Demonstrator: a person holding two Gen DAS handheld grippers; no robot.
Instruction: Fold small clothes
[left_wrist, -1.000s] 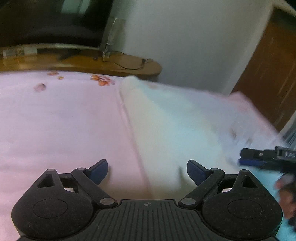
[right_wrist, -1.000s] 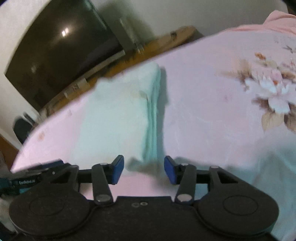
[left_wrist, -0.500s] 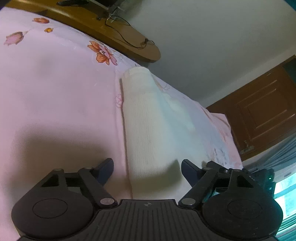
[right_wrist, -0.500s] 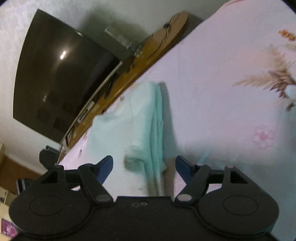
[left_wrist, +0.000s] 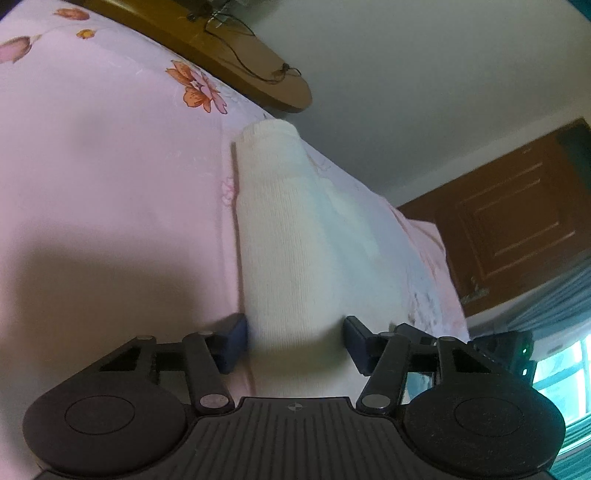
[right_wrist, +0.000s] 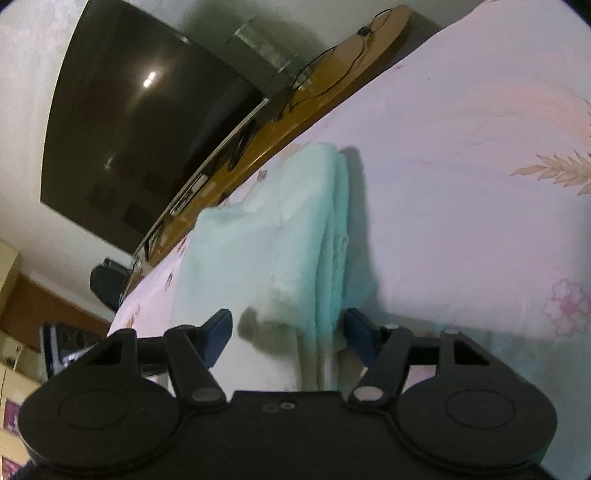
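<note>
Garment (left_wrist: 295, 258) between both tongs (left_wrist: 295, 341) (right_wrist: 286, 330), seemingly ungripped

Both grippers have been brought down and forward onto the near end of the pale knit garment (left_wrist: 288, 236), which a second ago lay well ahead of them on the pink bedsheet (left_wrist: 110, 177). The left gripper (left_wrist: 295, 341) has been rolled, so the bed is now seen tilted. Its jaws have just been closing; the garment's rolled edge is now bracketed closely, with the pads at or just short of its sides. The right gripper (right_wrist: 286, 332) is now set astride the garment's layered edge; its jaws have just been closing slightly, with the left pad clear of the cloth.
</note>
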